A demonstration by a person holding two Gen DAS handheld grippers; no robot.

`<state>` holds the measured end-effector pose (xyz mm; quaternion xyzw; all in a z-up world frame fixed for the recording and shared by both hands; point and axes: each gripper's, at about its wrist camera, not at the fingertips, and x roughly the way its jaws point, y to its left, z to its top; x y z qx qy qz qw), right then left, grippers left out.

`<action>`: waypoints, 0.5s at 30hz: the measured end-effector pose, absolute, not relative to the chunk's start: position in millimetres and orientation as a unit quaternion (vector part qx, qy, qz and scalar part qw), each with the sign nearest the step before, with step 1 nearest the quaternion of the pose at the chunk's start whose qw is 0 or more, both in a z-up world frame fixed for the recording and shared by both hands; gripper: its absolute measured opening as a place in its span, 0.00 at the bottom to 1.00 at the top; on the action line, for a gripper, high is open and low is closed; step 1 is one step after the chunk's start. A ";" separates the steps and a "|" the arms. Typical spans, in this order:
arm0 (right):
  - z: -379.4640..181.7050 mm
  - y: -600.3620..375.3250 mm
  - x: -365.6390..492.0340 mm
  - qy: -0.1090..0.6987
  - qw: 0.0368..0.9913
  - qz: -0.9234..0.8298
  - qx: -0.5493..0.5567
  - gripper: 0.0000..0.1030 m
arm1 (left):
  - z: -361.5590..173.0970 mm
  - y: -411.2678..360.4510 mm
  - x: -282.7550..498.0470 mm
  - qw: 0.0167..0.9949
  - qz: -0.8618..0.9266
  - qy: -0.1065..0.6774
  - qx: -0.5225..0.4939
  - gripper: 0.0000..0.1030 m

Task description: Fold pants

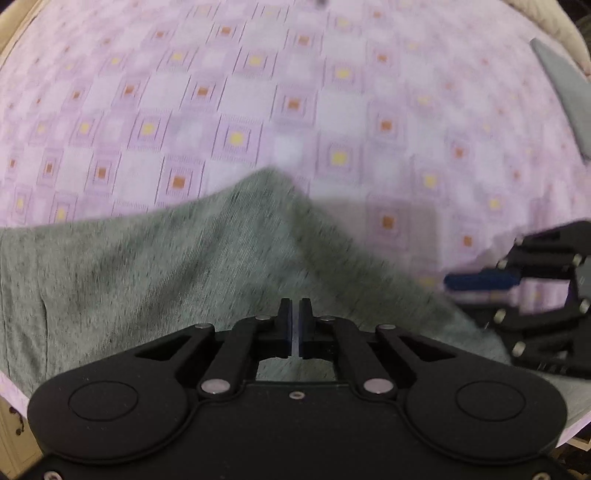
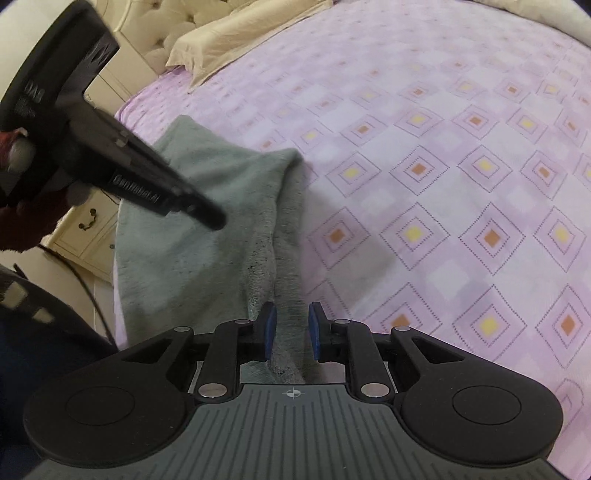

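Observation:
The grey pants (image 1: pixel 155 273) lie folded on the pink patterned bedspread (image 1: pixel 258 92), near the bed's near edge. My left gripper (image 1: pixel 294 314) hovers over them with its jaws pressed together; no cloth shows between them. In the right wrist view the pants (image 2: pixel 207 206) run away from me with a folded edge down the middle. My right gripper (image 2: pixel 291 328) is open, its blue pads on either side of that folded edge, low over the cloth. The left gripper (image 2: pixel 207 218) reaches in from the left above the pants. The right gripper (image 1: pixel 480 282) shows at the right of the left wrist view.
A grey flat item (image 1: pixel 565 96) lies at the bedspread's far right. Cream pillows (image 2: pixel 236 33) and a tufted headboard (image 2: pixel 166 22) stand at the bed's head. A cream drawer unit (image 2: pixel 85 229) stands beside the bed on the left. A dark cable (image 2: pixel 92 295) hangs there.

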<state>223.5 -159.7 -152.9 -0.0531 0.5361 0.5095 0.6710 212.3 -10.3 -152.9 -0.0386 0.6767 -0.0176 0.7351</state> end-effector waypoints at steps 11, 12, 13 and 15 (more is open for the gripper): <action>-175.2 -152.1 226.6 0.576 0.650 0.494 -0.049 0.03 | -158.0 -22.3 213.7 0.738 -0.028 0.674 -0.014 0.12; -171.3 -150.0 222.5 0.569 0.648 0.502 -0.067 0.02 | -158.0 -20.8 210.4 0.737 -0.025 0.676 -0.013 0.12; -164.4 -147.4 216.8 0.542 0.665 0.501 -0.115 0.02 | -161.8 -19.9 210.8 0.736 -0.023 0.677 -0.013 0.12; -165.9 -151.5 222.0 0.532 0.701 0.451 -0.147 0.01 | -164.6 -18.1 207.8 0.734 -0.020 0.678 -0.012 0.12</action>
